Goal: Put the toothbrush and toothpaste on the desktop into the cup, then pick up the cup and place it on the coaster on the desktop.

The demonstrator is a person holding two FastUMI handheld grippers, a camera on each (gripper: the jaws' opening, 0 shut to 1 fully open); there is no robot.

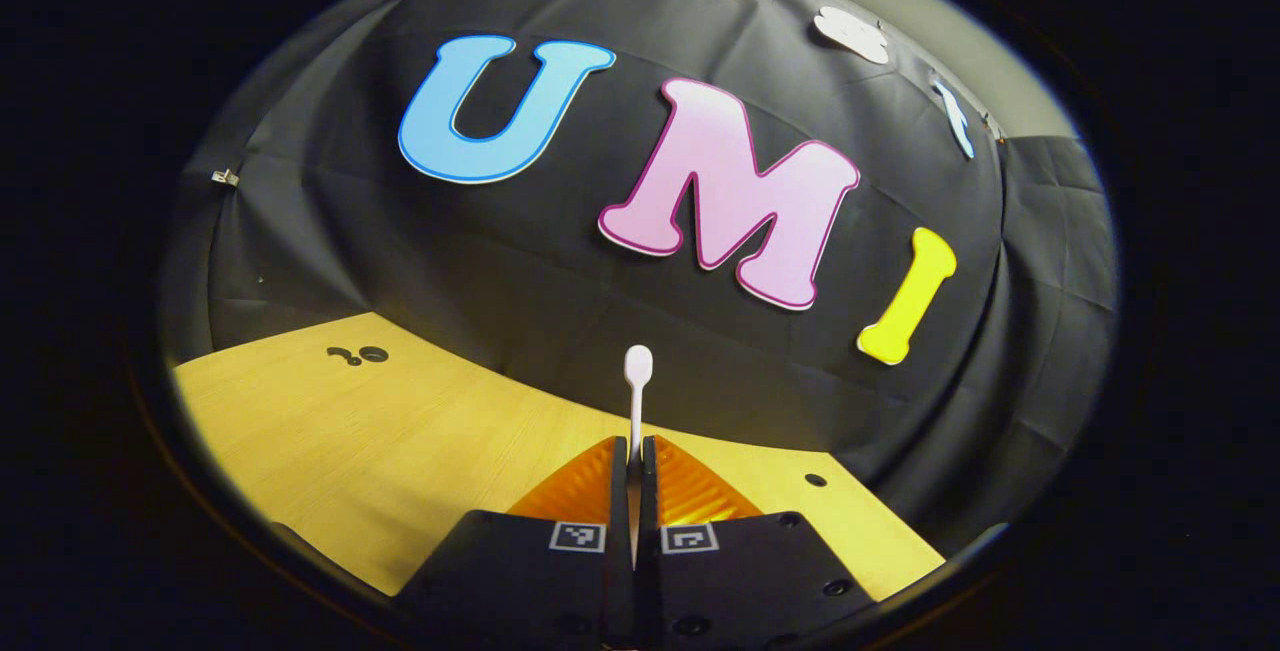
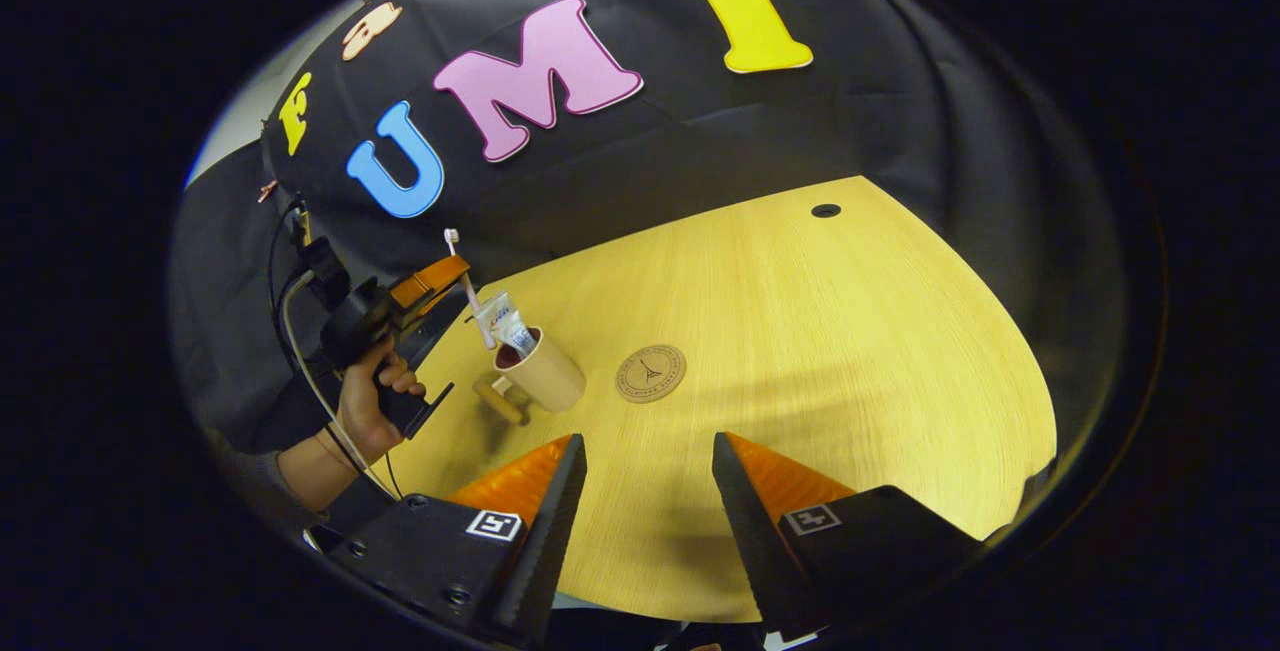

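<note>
Left gripper jaws seen clamped on thin white plastic toothbrush, held upright at left above beige ceramic handled cup. Squeezed toothpaste tube seen already in cup. Brush best lowered straight beside tube, then released. Right gripper jaws held wide, empty, near edge. Round engraved wooden coaster seen just right of cup on pale wood-grain desktop.

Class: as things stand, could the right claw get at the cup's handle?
Probably yes. The right claw is open, with bare desk between it and the cup. The handle juts toward it; the left claw, holding the toothbrush, stays above the rim.
</note>
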